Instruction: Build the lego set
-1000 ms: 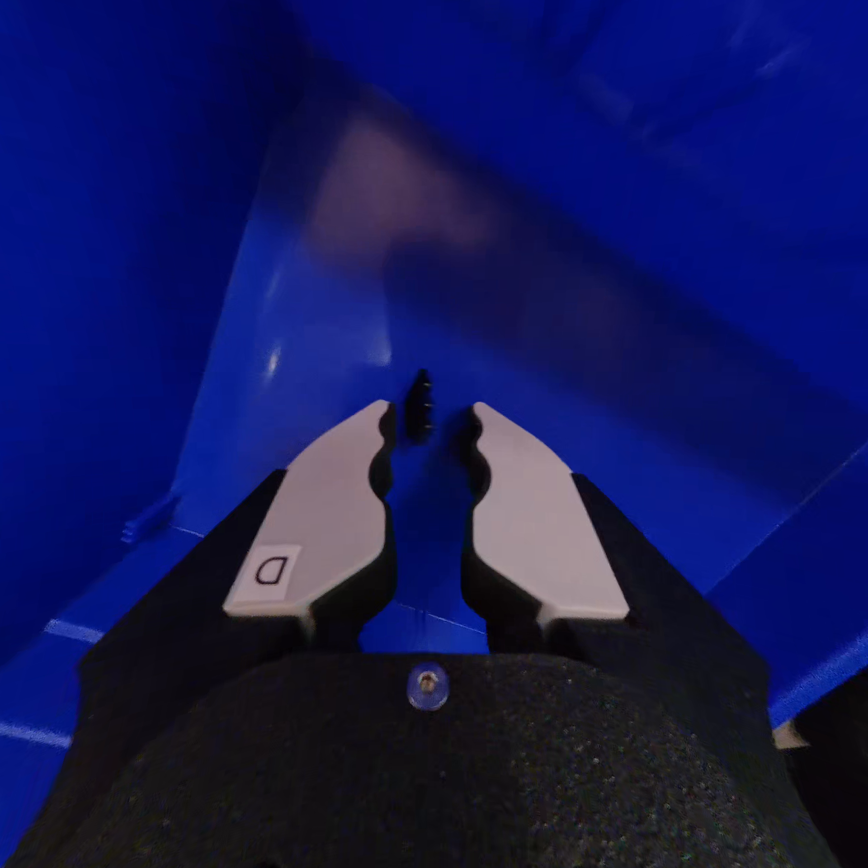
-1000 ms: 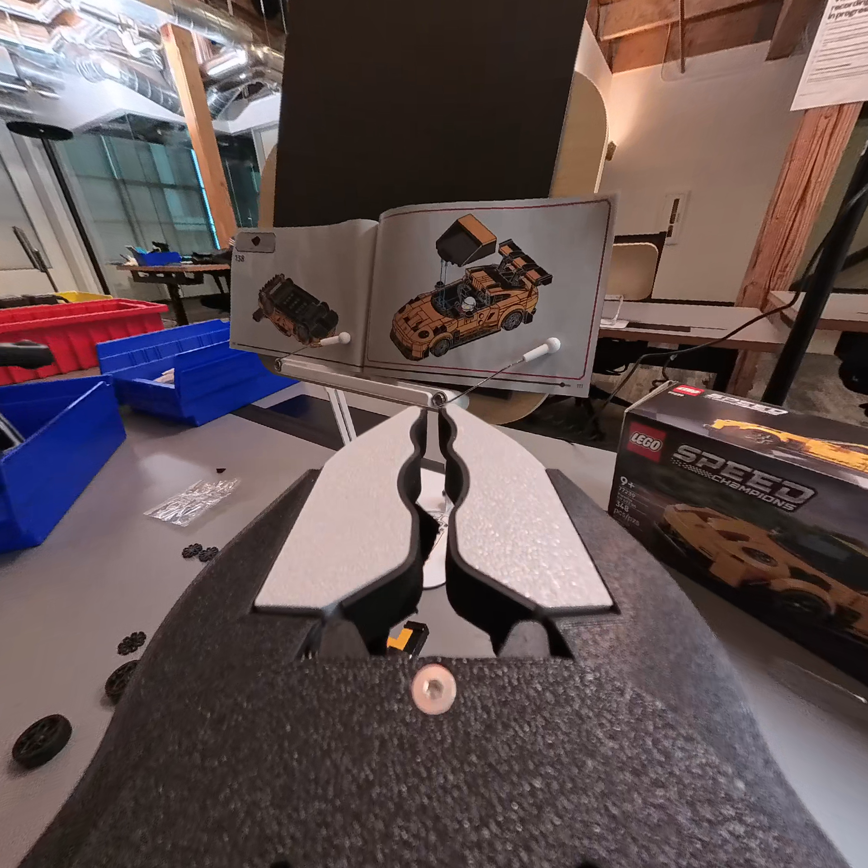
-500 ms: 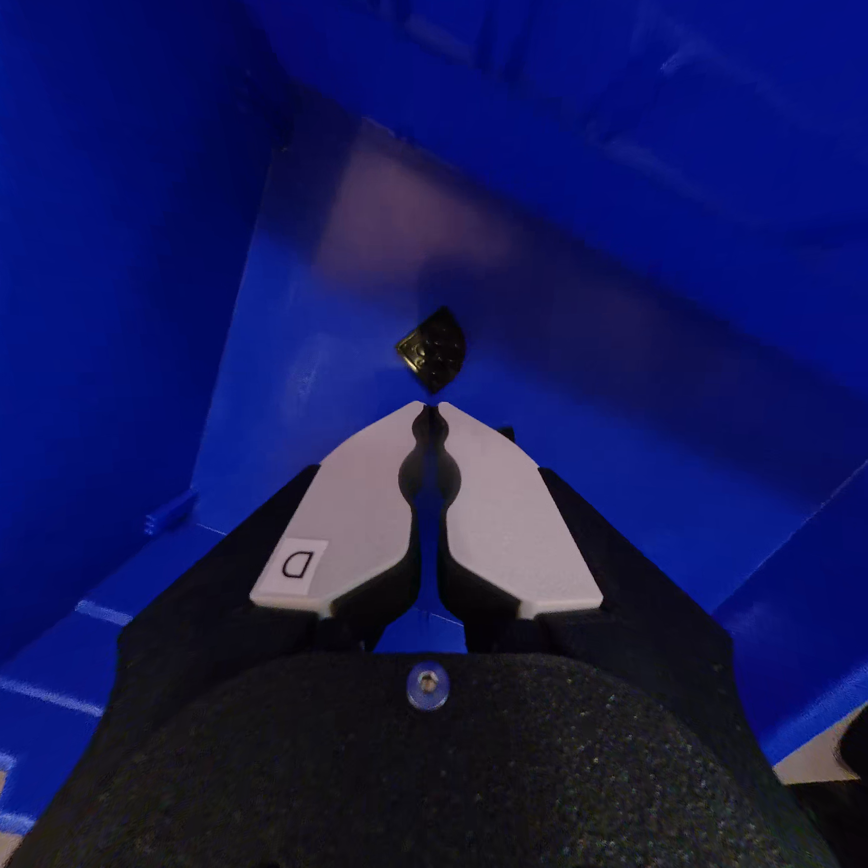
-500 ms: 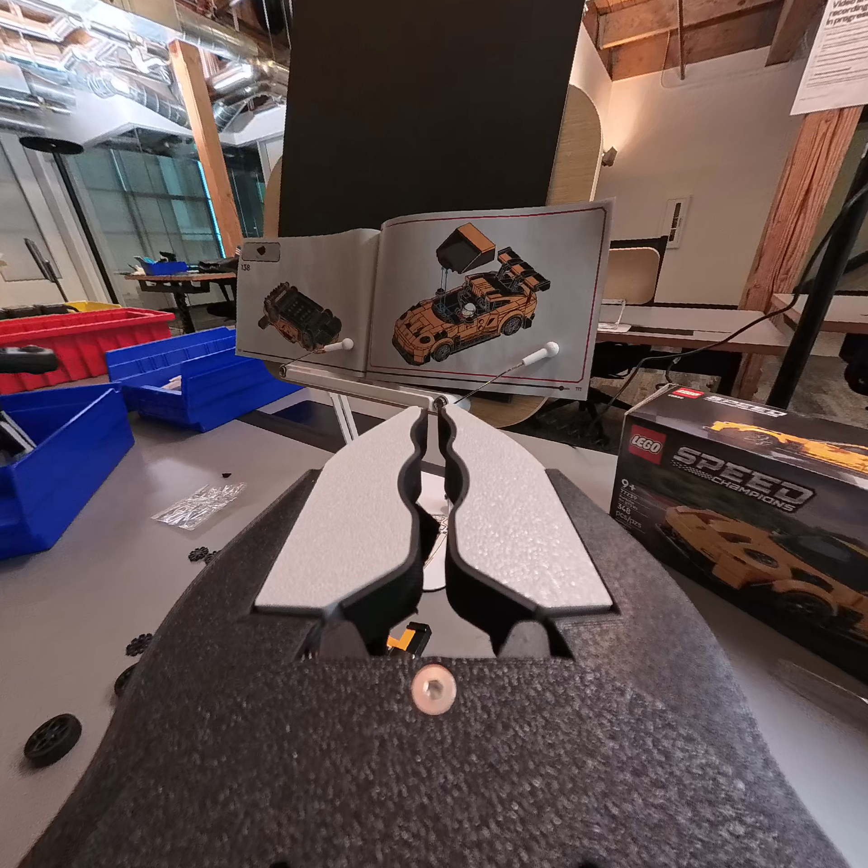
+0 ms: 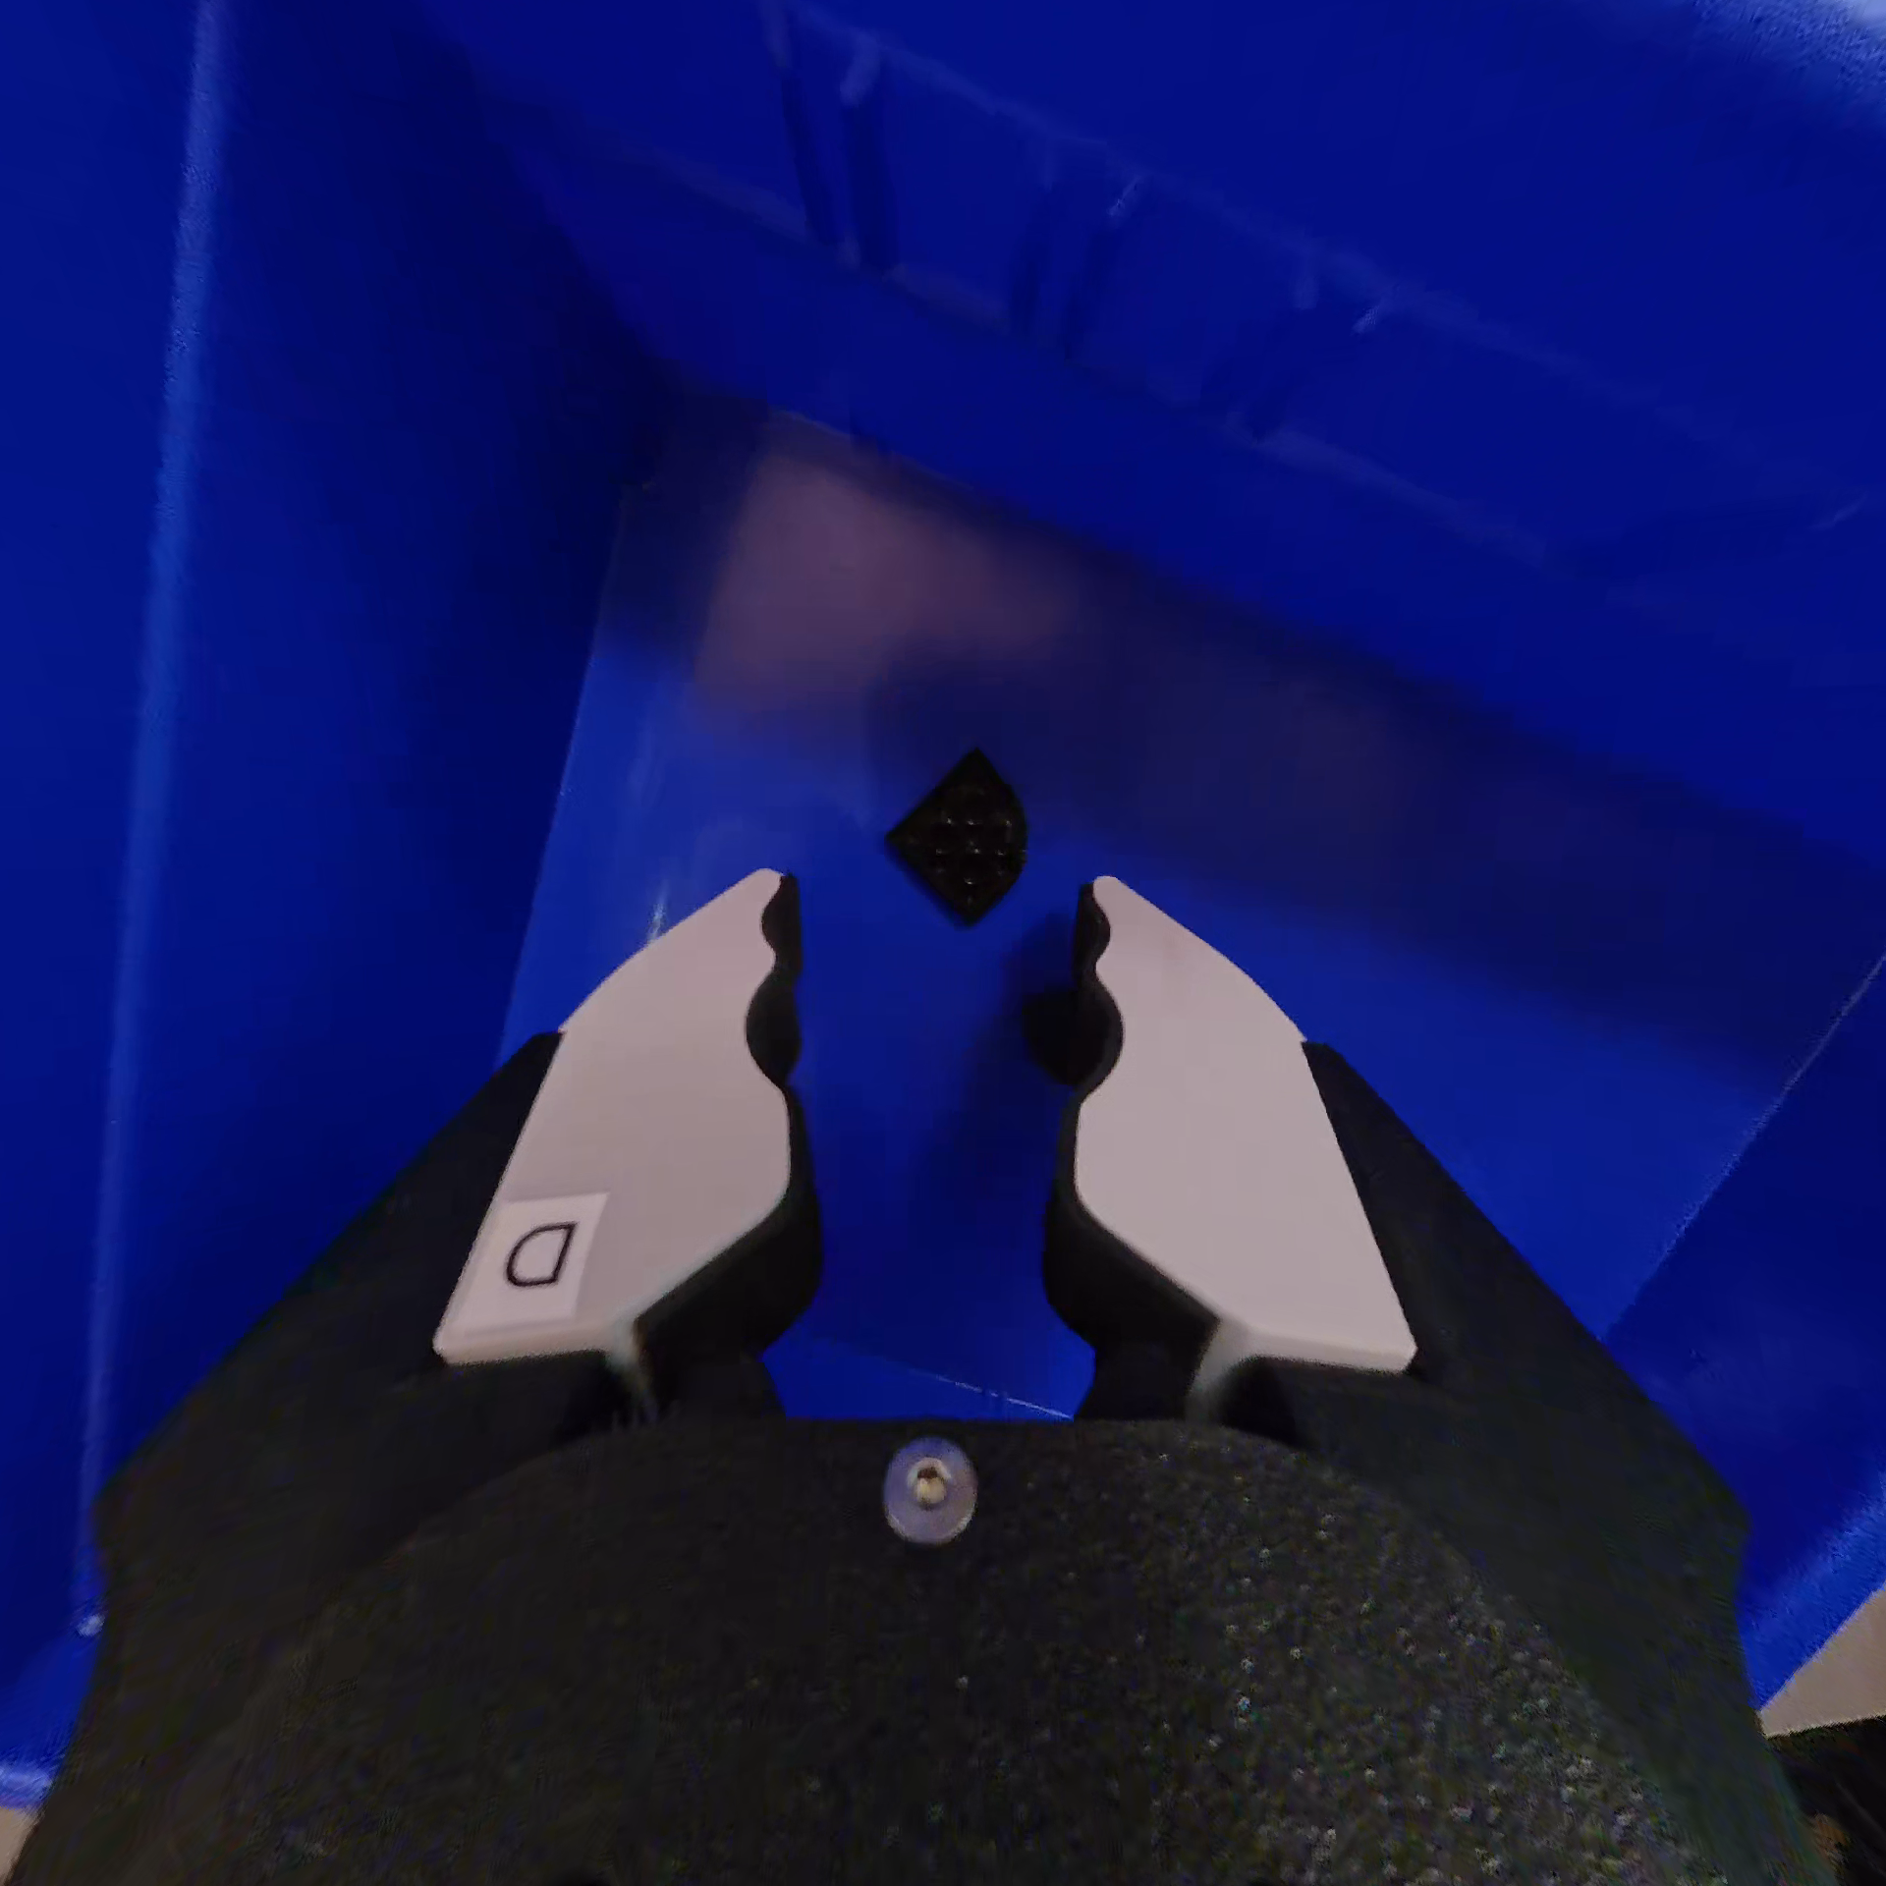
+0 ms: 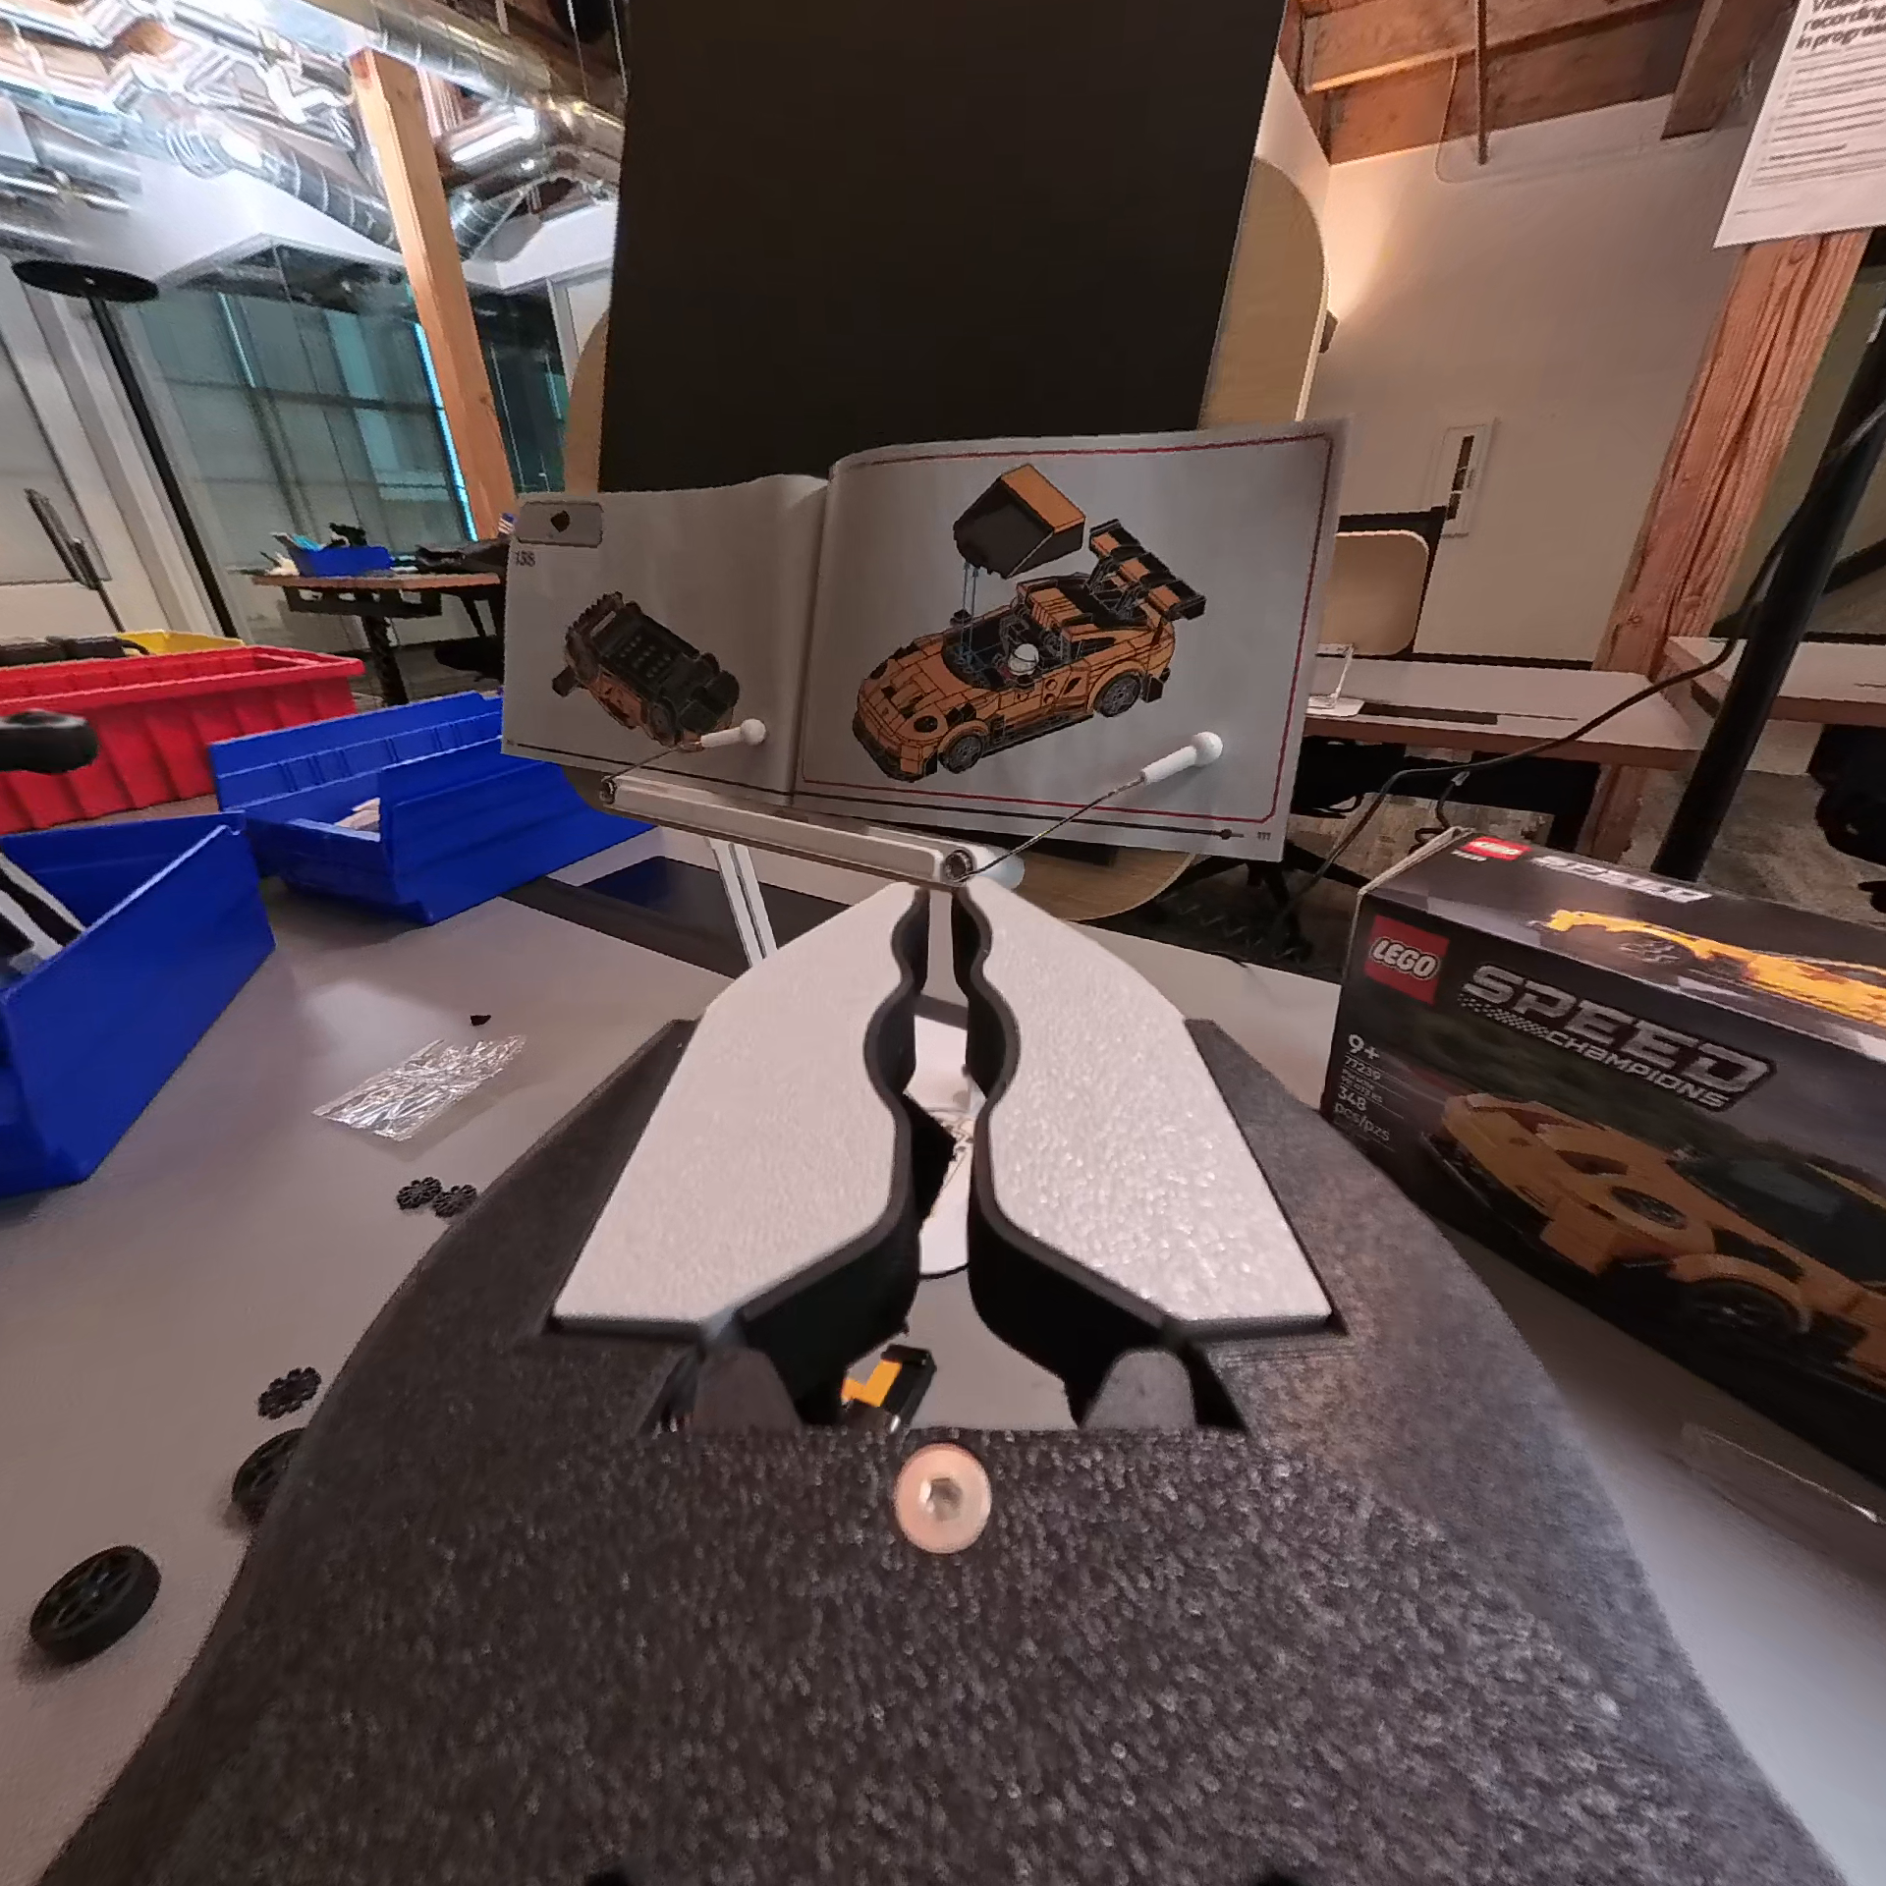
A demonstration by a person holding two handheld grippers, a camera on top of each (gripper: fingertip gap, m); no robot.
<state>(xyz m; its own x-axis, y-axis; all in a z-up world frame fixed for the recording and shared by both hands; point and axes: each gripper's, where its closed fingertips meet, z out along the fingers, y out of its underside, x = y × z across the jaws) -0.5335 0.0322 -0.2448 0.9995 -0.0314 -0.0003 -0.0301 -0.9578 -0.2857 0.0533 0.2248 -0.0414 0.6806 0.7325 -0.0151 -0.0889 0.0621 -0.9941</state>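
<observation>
Lego piece (image 5: 962,837), small, black, studded, lies flat on the blue bin (image 5: 337,612) floor just ahead of your left hand-held gripper (image 5: 937,898), jaws spread and empty. Judged light, rigid, slippery: pinch opposite edges. Right hand-held gripper (image 6: 931,908) nearly clenched; contents unclear.

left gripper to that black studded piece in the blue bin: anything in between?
Nothing visible. The left gripper is open, and the black studded piece lies flat on the blue bin floor just past the fingertips, roughly centred on the gap. A second small dark piece sits beside the right finger, off the direct line.
</observation>
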